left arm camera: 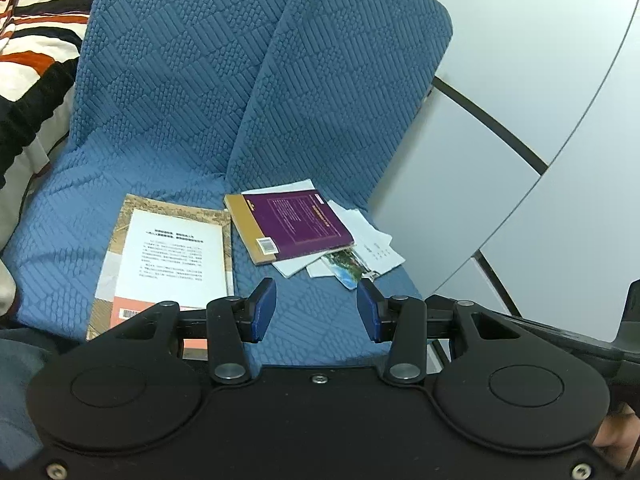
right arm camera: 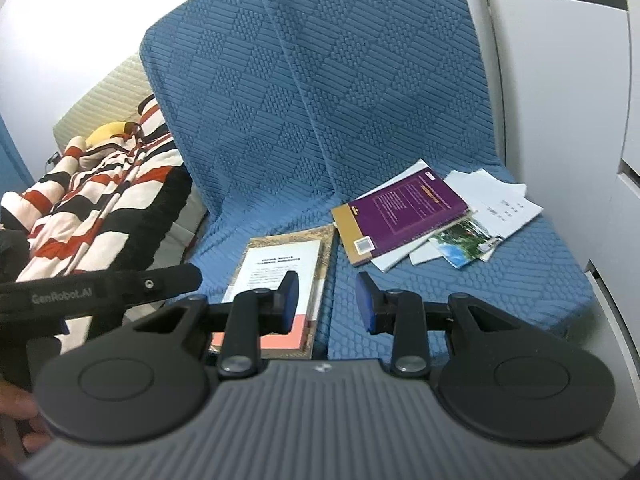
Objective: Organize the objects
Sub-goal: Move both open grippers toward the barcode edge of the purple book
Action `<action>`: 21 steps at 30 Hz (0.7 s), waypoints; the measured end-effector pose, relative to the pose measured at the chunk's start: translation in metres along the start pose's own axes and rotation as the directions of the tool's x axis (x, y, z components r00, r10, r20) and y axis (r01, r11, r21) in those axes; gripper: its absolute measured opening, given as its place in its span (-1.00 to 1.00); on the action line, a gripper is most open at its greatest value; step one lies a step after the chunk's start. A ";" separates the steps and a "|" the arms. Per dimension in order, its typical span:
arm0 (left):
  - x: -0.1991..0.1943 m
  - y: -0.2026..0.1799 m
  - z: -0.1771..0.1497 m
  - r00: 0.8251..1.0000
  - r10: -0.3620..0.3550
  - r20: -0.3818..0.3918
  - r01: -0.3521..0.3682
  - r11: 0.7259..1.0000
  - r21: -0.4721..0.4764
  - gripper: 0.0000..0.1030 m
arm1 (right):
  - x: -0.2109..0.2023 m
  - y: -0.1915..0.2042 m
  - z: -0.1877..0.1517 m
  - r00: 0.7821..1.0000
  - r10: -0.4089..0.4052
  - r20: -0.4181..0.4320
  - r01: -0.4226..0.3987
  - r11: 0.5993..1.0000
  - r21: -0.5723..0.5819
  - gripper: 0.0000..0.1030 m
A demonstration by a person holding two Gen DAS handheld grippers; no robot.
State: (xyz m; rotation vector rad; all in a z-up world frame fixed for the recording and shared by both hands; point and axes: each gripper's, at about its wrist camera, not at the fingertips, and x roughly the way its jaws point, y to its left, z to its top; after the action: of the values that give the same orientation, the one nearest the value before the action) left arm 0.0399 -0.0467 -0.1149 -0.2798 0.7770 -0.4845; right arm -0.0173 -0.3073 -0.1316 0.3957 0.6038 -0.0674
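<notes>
In front of me I see a sofa covered with a blue quilted cover that has a pattern of squares, and its back is made of two cushions that stand side by side. To the right of the sofa there are pale grey cabinet panels with dark gaps between them, and they stand just beside the seat. To the left, a striped blanket in white, black and red lies on a cream cushion. A yellow soft thing rests at its far end. Behind it I see a plain white wall. The light is even and soft.
</notes>
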 end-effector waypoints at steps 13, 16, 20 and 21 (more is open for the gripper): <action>0.007 -0.016 -0.012 1.000 -0.006 -0.020 0.006 1.000 -0.006 -0.15 | -0.011 -0.012 -0.007 0.999 -0.033 0.001 0.033 0.999 -0.008 -0.31; 0.008 -0.018 -0.011 1.000 -0.006 -0.022 0.006 1.000 -0.009 -0.13 | -0.011 -0.016 -0.007 0.999 -0.045 -0.005 0.045 0.999 -0.005 -0.30; 0.011 -0.018 -0.010 1.000 -0.013 -0.019 0.013 1.000 -0.011 -0.05 | -0.011 -0.022 -0.007 0.999 -0.051 -0.008 0.052 0.999 0.007 -0.30; 0.011 -0.018 -0.010 1.000 -0.018 -0.020 0.017 1.000 -0.013 -0.04 | -0.011 -0.022 -0.007 0.998 -0.055 -0.007 0.055 0.998 0.005 -0.30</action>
State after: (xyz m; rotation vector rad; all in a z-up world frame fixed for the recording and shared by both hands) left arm 0.0341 -0.0683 -0.1214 -0.2939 0.7982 -0.4997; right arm -0.0338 -0.3258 -0.1382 0.3842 0.6211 -0.1205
